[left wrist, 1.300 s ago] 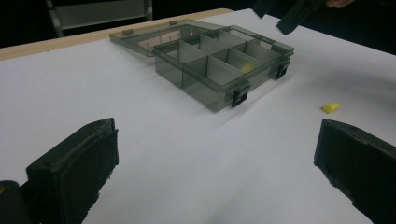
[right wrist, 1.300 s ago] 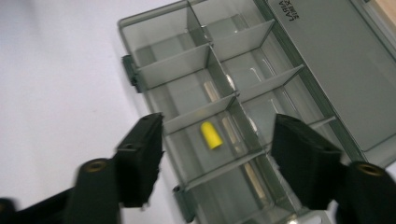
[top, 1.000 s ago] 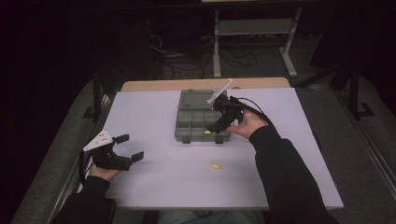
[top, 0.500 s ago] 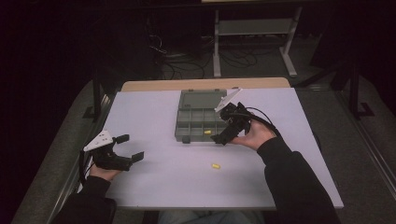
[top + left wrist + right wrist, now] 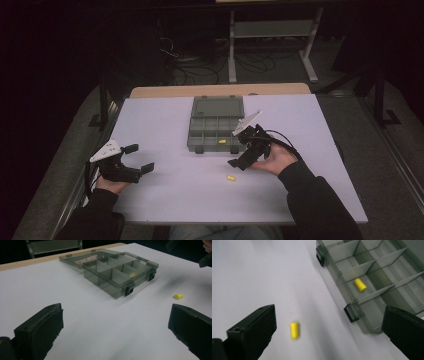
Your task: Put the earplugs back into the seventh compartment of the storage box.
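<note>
A grey see-through compartment box [image 5: 216,127] lies open on the white table [image 5: 160,120], its lid folded back. One yellow earplug [image 5: 222,141] [image 5: 360,285] [image 5: 132,274] rests in a front compartment. A second yellow earplug [image 5: 231,177] [image 5: 294,330] [image 5: 178,296] lies loose on the table in front of the box. My right gripper [image 5: 242,152] [image 5: 329,315] hovers by the box's front right corner, above the loose earplug; its jaws have just been opening and stand open with nothing between them. My left gripper [image 5: 140,158] [image 5: 116,315] rests open at the table's left edge.
A wooden strip [image 5: 215,90] runs along the table's far edge. Beyond it stand a metal shelf frame [image 5: 270,30] and cables on the dark floor [image 5: 190,70]. The person's sleeves enter from the near edge.
My right gripper has come off the top of the box toward the near side and lower, to the box's front right corner. The left gripper has stayed put.
</note>
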`<control>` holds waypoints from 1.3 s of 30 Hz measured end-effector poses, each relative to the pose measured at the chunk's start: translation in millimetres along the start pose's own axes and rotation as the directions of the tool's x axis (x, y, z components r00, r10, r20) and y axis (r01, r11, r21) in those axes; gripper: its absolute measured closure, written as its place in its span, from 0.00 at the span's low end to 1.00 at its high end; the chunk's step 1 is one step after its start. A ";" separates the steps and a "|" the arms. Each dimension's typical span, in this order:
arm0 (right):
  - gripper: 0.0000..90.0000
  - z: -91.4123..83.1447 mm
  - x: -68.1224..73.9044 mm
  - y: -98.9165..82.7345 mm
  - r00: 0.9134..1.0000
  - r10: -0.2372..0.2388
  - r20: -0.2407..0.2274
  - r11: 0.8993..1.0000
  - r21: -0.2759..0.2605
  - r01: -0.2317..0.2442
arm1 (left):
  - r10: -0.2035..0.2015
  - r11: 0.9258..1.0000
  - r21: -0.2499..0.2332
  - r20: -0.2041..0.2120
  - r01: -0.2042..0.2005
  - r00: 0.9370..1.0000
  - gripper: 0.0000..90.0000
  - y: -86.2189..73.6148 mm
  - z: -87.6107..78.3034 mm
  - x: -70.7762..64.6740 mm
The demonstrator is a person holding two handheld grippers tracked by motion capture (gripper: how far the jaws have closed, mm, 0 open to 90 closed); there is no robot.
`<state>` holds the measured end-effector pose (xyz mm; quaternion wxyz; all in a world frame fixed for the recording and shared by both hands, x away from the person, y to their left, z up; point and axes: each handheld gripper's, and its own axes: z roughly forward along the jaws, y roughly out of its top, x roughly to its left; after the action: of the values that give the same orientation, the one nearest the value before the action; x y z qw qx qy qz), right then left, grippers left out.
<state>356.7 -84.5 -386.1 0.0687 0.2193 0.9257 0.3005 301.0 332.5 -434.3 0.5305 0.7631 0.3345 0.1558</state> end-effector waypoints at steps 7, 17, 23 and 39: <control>0.00 11.1 7.3 -11.4 1.000 -0.006 -0.025 1.000 0.010 0.006 | 0.001 1.000 0.001 0.000 -0.001 1.000 0.00 0.1 -0.1 -0.2; 0.00 28.7 14.1 -23.1 0.998 -0.005 -0.057 0.999 0.051 0.008 | 0.002 1.000 0.002 0.001 -0.002 1.000 0.00 0.0 -0.1 -0.2; 0.02 34.3 18.5 -25.3 0.997 -0.017 -0.069 0.998 0.061 0.021 | 0.003 1.000 0.002 0.002 -0.003 1.000 0.00 0.0 -0.1 -0.2; 0.42 46.1 26.9 -28.0 0.990 -0.056 -0.128 0.992 0.104 0.070 | 0.004 1.000 0.001 0.004 -0.004 1.000 0.00 0.0 -0.1 -0.3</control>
<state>334.4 -68.4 -439.7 0.0084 0.1742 0.9496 0.2606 300.7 332.4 -434.3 0.5304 0.7644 0.3320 0.1551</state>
